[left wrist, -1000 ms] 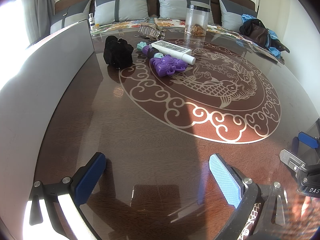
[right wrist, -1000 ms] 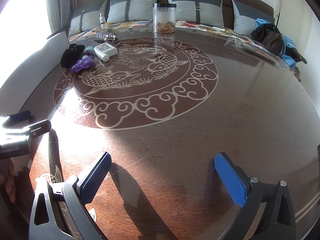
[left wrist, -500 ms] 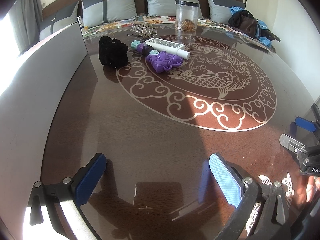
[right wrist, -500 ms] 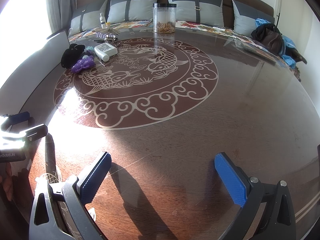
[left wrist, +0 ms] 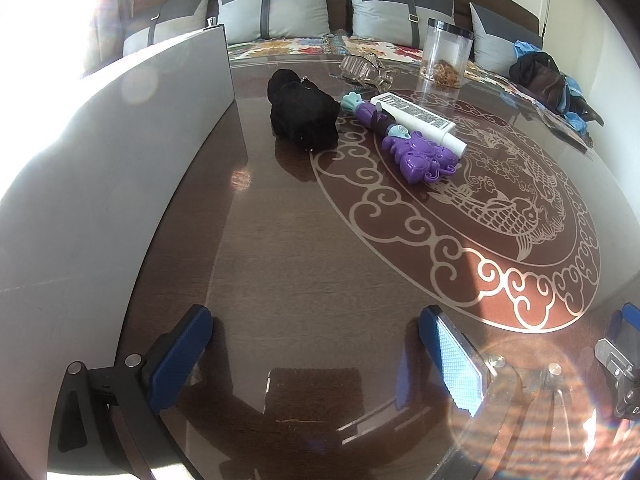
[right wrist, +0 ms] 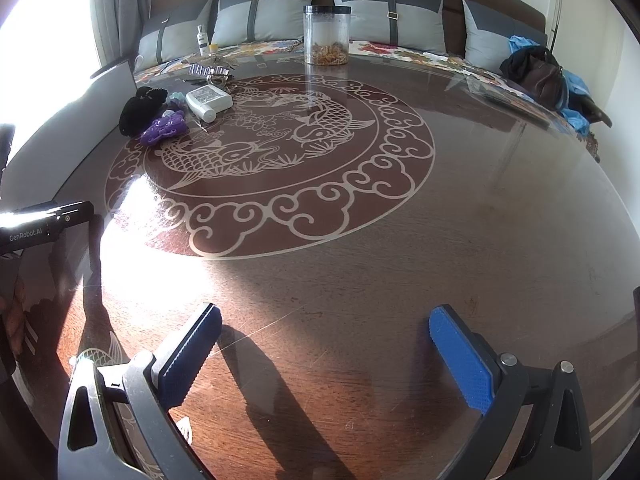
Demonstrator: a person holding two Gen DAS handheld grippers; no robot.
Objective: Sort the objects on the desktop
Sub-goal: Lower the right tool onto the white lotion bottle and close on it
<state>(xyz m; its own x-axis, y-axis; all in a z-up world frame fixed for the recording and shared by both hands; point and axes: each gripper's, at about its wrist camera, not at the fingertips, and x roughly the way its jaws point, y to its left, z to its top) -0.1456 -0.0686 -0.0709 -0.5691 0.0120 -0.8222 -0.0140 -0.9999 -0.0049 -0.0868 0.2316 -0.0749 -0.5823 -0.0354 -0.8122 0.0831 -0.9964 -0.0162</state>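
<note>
A cluster of objects lies at the far left of the round wooden table [left wrist: 304, 280]: a black fuzzy pouch [left wrist: 302, 114], a purple toy [left wrist: 416, 152] with a teal tip, a white tube [left wrist: 416, 120], and a clear hair clip [left wrist: 360, 68]. My left gripper [left wrist: 320, 352] hovers open over bare table, well short of them. In the right wrist view the same pouch [right wrist: 140, 110], purple toy [right wrist: 164, 130] and white tube [right wrist: 208, 100] sit far off at upper left. My right gripper [right wrist: 328, 352] is open and holds nothing.
A grey panel [left wrist: 100, 184] stands along the table's left edge. A clear jar [right wrist: 326, 34] with brownish contents stands at the far edge. Cushions [right wrist: 256, 16] line a sofa behind; a dark bag [right wrist: 540, 72] lies at the right. The left gripper's body [right wrist: 40, 226] shows at the left.
The left gripper has moved forward and swung left, so the object cluster looks nearer and more central. The right gripper has stayed put. Both remain open.
</note>
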